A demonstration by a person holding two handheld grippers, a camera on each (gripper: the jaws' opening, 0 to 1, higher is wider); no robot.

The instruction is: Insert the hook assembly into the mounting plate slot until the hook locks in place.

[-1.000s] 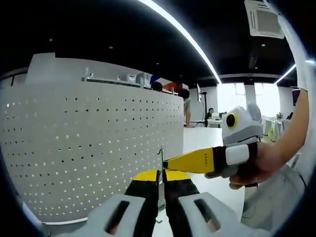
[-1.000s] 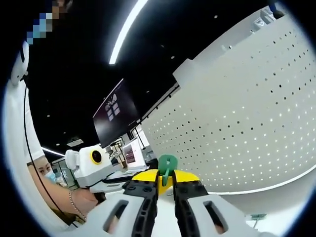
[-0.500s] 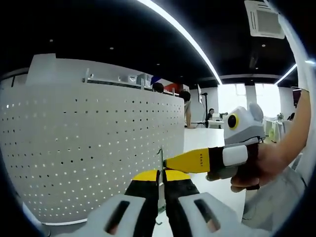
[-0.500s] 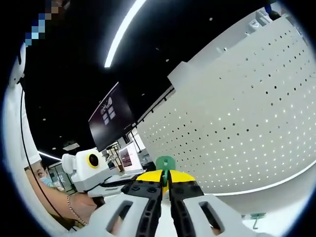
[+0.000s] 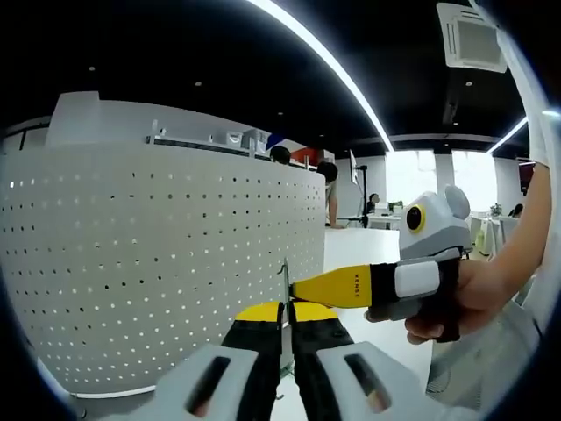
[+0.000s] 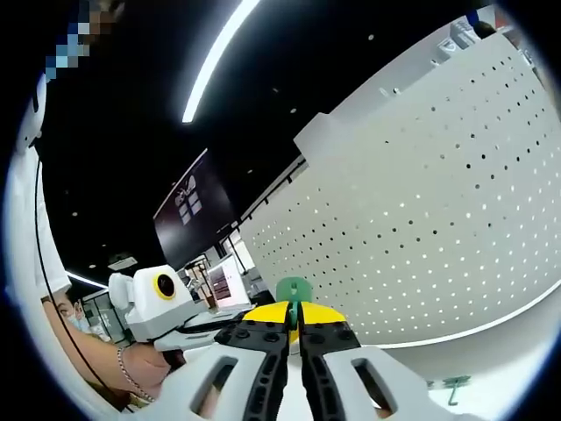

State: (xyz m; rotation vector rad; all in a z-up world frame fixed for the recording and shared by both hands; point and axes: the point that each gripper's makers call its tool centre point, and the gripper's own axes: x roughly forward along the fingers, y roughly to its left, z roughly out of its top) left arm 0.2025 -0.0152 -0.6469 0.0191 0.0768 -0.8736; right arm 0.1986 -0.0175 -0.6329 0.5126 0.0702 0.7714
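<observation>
My right gripper pinches the green hook; left gripper clamps the thin plate, tips nearly meeting.

White perforated board: plain white, patterned with an even grid of small round holes, some dark and some lit from behind.
Left tongs: yellow tips are seen, black along the inner faces, pale grey towards the body.
Right tongs: coloured alike, yellow over black over pale grey.
Green plastic hook piece: a solid mid green.
Thin metal plate edge: dull grey.
</observation>
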